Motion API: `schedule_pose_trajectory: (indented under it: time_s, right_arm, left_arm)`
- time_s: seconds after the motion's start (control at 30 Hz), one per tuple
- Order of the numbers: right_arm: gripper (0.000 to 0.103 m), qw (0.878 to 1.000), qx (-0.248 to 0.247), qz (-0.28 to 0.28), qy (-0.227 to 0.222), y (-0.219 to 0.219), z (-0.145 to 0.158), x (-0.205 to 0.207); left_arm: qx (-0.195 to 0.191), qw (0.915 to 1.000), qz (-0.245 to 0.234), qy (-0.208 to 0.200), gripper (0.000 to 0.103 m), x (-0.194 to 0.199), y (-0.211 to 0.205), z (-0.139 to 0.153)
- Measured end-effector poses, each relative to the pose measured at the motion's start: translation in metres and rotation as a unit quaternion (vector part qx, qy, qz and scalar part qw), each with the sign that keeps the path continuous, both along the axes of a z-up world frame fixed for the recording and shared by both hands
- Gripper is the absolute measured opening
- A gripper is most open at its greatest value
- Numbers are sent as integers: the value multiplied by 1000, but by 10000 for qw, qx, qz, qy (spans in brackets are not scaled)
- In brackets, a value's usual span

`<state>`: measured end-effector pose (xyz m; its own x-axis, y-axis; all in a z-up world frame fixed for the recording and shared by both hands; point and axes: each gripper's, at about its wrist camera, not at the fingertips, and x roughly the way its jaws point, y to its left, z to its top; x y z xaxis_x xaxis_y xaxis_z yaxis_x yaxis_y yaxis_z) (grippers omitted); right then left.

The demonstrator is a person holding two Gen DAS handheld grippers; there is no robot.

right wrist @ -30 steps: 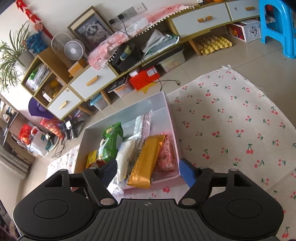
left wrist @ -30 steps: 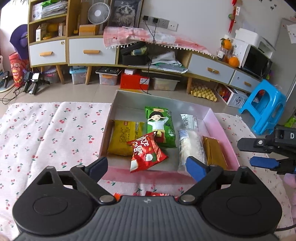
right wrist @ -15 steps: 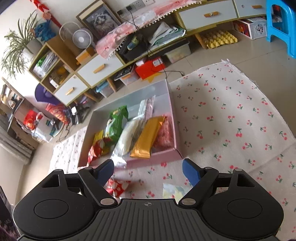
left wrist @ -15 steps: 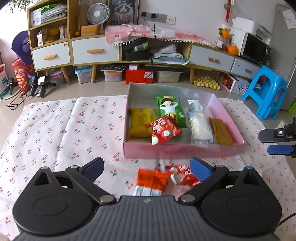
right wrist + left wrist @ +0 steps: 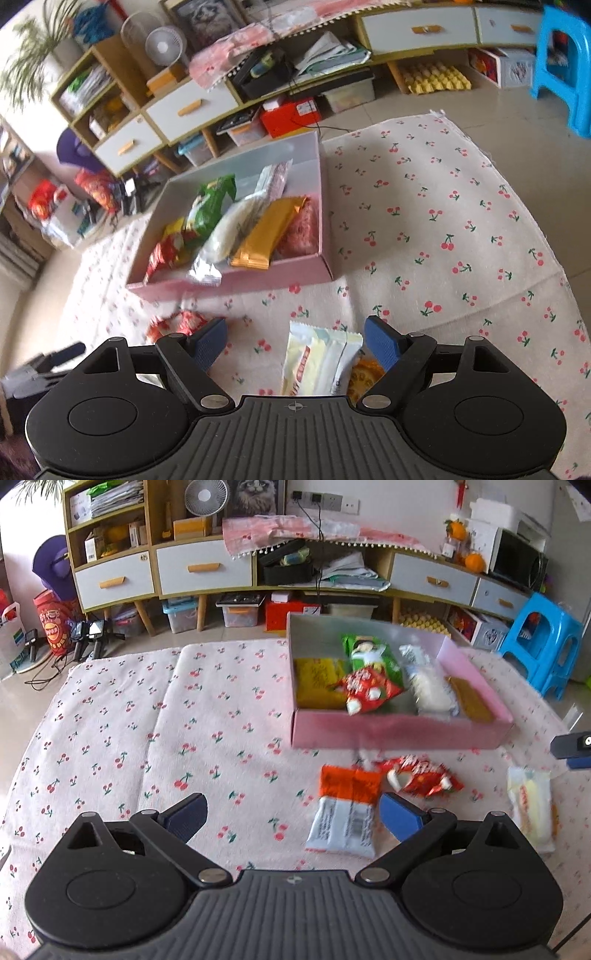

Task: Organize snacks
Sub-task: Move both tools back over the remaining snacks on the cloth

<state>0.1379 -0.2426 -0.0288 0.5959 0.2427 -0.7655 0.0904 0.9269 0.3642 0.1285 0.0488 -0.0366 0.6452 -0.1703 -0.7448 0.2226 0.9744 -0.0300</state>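
Left gripper (image 5: 291,818) spread wide, jaws just widened, nothing gripped; blue ribbed pad beside an orange-and-white packet (image 5: 347,808) lying flat on the cherry-print cloth (image 5: 147,720). Right gripper (image 5: 295,339) also well open, jaws just widened, empty, above a pale yellow packet (image 5: 319,363). Crinkled red packet (image 5: 421,775) near the packets, on cloth. Beyond, shallow pink cardboard box (image 5: 399,733) holding glossy packets: yellow, green, red, white, gold.

A cherry-print cloth (image 5: 207,716) carries a pink box (image 5: 399,734) and three loose snack packets (image 5: 347,812)
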Motion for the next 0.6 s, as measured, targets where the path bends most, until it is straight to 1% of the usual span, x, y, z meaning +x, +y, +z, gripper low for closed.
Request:
schedule_pose_trajectory:
  time_s: [0.1, 0.23, 0.33, 0.4, 0.57, 0.6]
  right_arm:
    - [83, 9996, -203, 184, 25, 10, -5, 0]
    - [83, 9993, -242, 289, 88, 18, -9, 1]
    - [83, 9990, -282, 329, 108, 23, -12, 3]
    - [83, 9989, -288, 336, 129, 25, -13, 5]
    - [83, 9991, -248, 329, 106, 29, -15, 12]
    - [83, 9991, -237, 342, 74, 30, -15, 13]
  left_arm:
    - [44, 10000, 3, 43, 96, 1, -2, -9]
    - [-27, 9999, -9, 106, 92, 0, -4, -15]
    - [-37, 9998, -112, 153, 85, 1, -10, -20]
    - [20, 9996, -200, 183, 78, 3, -16, -22]
    - [3, 9994, -309, 179, 76, 4, -20, -24]
    - [9, 9992, -340, 194, 73, 5, -21, -25]
